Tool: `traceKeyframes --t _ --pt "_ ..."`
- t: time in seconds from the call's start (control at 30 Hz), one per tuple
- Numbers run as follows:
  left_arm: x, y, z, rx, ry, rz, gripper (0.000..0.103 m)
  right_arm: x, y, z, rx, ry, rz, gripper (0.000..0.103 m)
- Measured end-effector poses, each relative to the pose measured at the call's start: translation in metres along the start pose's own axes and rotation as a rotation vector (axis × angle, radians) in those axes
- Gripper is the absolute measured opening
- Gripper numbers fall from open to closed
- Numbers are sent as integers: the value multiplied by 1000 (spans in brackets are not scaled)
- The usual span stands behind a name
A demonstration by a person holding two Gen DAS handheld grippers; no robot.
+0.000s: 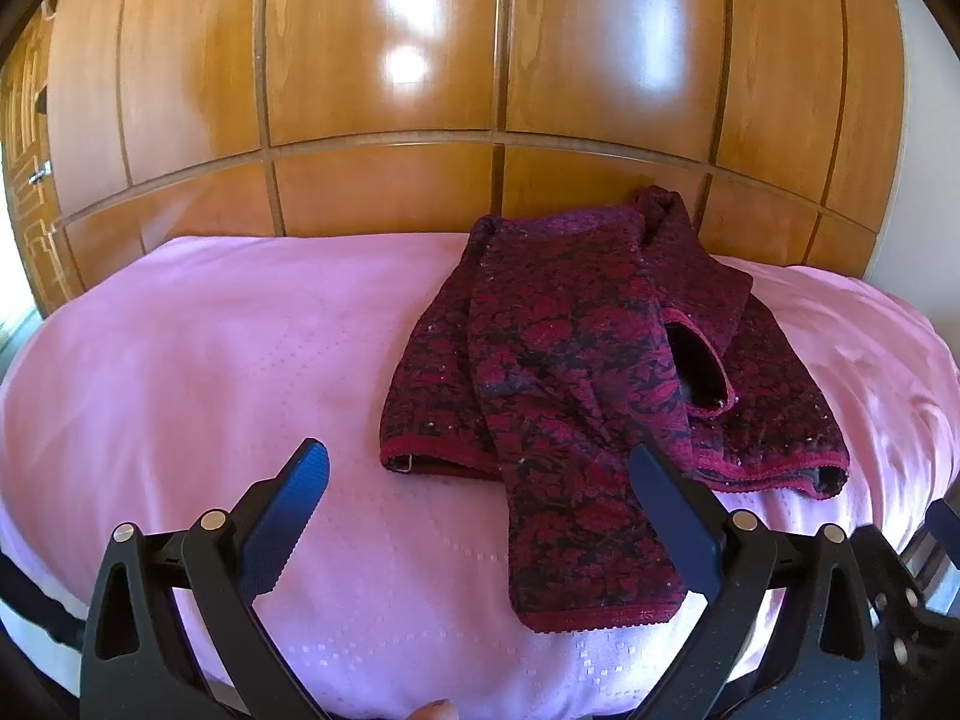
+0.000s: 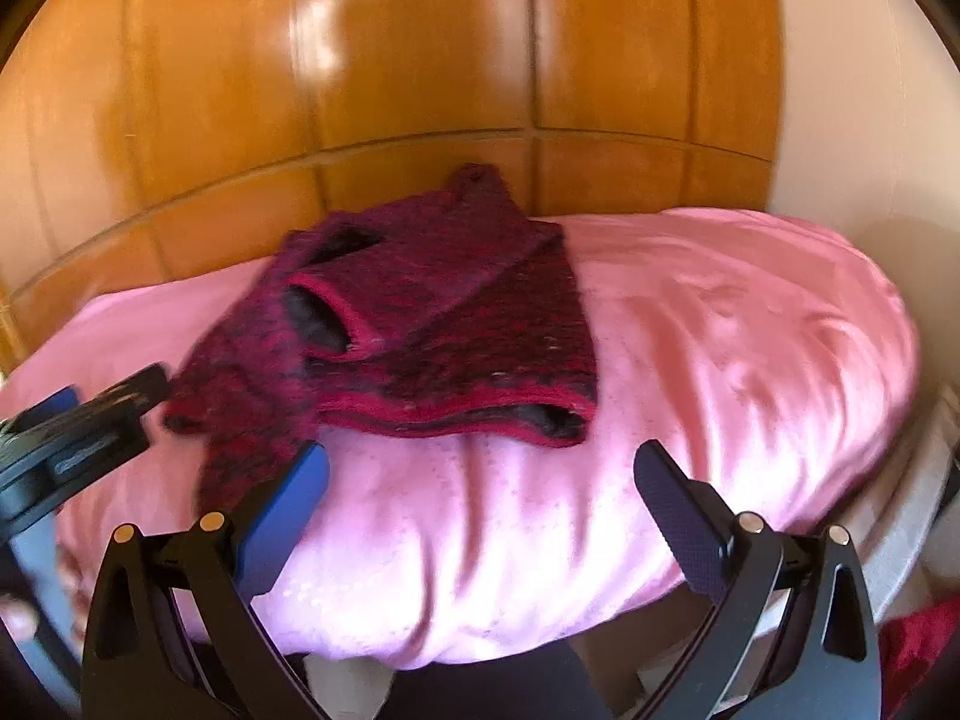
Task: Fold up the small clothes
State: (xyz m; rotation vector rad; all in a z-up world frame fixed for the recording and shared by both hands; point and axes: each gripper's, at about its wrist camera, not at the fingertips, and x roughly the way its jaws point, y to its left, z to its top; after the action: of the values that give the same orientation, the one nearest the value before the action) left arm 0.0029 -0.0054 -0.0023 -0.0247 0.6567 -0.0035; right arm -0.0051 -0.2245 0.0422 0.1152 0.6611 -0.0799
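A wooden wardrobe (image 1: 384, 84) backs the pink bed (image 1: 198, 360), where the sweater (image 1: 576, 348) lies partly folded, one sleeve (image 1: 588, 540) trailing toward the near edge. The left gripper (image 1: 480, 480), fingers spread and empty, brackets that sleeve and is nearer. The right gripper (image 2: 480, 480), likewise released, hovers just short of the hem (image 2: 456, 414), with the sweater ahead and to its left.

Fuzzy knit sweater (image 1: 576, 348), satiny sheet (image 1: 210, 360), glossy wood wardrobe (image 1: 384, 60).

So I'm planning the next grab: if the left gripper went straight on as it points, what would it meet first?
Probably the sweater's sleeve, which lies between the open fingers of the left gripper on the pink bedspread. Depth is unclear.
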Motion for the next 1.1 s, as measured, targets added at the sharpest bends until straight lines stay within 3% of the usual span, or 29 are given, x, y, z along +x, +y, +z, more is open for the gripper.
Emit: traceKeyframes --t 0.03,0.3,0.6,1.1 --pt "0 0 0 1 -2 2 99 -2 1 0 -7 -1 34 101" --pt "3 -1 0 0 6 -2 99 7 3 6 -34 -5 -25 101" --pt "10 -2 -1 11 25 -4 99 19 -10 12 4 20 -29 101" --pt "22 -10 -1 53 48 -37 99 25 -9 25 -15 -17 -22 101"
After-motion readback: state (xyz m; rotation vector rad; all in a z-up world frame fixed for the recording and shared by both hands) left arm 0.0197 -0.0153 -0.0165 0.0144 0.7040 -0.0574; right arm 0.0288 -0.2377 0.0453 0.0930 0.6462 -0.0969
